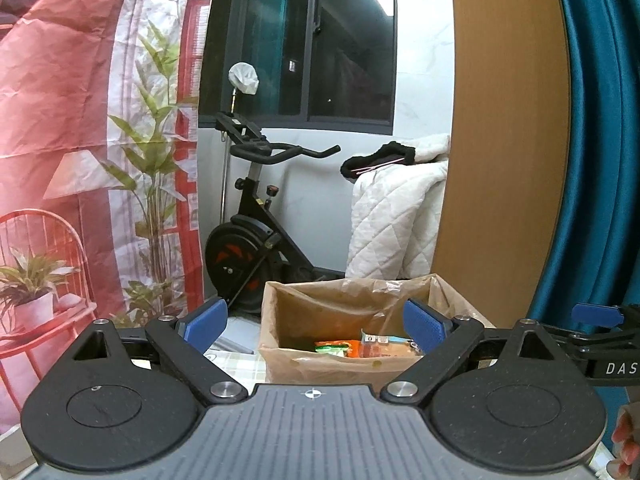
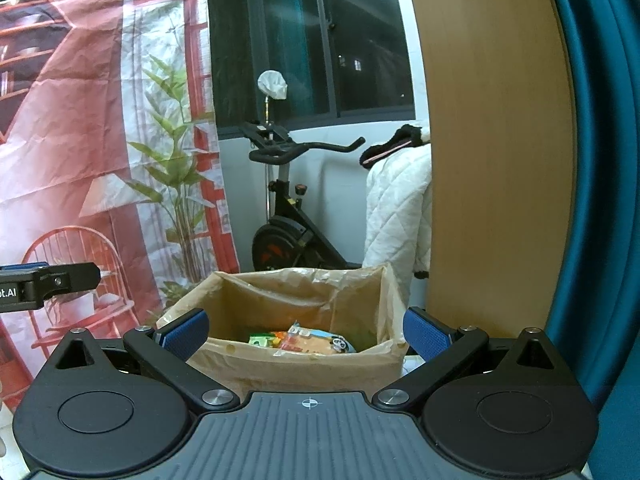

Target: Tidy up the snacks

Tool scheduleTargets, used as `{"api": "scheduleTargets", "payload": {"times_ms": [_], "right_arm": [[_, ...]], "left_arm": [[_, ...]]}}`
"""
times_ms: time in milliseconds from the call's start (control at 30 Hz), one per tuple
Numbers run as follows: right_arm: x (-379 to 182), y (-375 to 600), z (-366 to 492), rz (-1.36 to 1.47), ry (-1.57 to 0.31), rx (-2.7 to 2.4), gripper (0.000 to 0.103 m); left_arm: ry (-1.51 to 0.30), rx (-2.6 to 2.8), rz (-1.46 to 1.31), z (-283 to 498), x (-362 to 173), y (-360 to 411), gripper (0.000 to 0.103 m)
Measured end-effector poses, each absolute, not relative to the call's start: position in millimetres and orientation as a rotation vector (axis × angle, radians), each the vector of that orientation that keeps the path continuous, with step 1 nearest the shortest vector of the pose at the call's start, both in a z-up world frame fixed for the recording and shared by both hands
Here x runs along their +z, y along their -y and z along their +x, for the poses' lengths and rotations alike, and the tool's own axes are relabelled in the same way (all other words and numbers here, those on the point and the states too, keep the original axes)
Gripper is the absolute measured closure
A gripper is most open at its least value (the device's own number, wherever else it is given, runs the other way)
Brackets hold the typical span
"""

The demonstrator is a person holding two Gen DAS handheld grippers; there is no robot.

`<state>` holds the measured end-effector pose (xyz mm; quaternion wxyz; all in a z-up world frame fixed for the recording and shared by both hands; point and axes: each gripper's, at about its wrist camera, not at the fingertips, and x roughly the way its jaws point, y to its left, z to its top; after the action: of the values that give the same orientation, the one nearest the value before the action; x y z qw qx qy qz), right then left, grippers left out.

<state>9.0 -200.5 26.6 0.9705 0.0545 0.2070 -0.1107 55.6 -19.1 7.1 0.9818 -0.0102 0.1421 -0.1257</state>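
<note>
A brown paper bag [image 1: 316,366] stands open straight ahead, and the same bag [image 2: 280,368] fills the lower middle of the right wrist view. Several snack packets [image 1: 360,347] lie at its bottom, orange and green ones among them, also seen as snack packets [image 2: 316,342] with a panda print. My left gripper [image 1: 316,326] is open and empty, held in front of the bag's near wall. My right gripper [image 2: 306,330] is likewise open with nothing between its blue pads. The right gripper's side [image 1: 600,328] shows at the right edge of the left wrist view.
An exercise bike [image 1: 256,216] stands behind the bag. A white quilted blanket [image 1: 396,216] hangs to its right beside a wooden panel [image 1: 504,140] and teal curtain [image 1: 600,140]. A red printed backdrop [image 1: 80,120] covers the left. A hand [image 1: 626,436] shows at lower right.
</note>
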Motion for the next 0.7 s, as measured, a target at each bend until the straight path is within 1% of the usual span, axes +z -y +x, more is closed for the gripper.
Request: {"api": "scheduleTargets", "payload": {"times_ms": [700], "right_arm": [[23.3,203.0,12.1,0.096,-0.448,-0.231,0.001]], "left_arm": [[-0.328,-0.251,-0.025,57.8,1.1,14.9,0.007]]}}
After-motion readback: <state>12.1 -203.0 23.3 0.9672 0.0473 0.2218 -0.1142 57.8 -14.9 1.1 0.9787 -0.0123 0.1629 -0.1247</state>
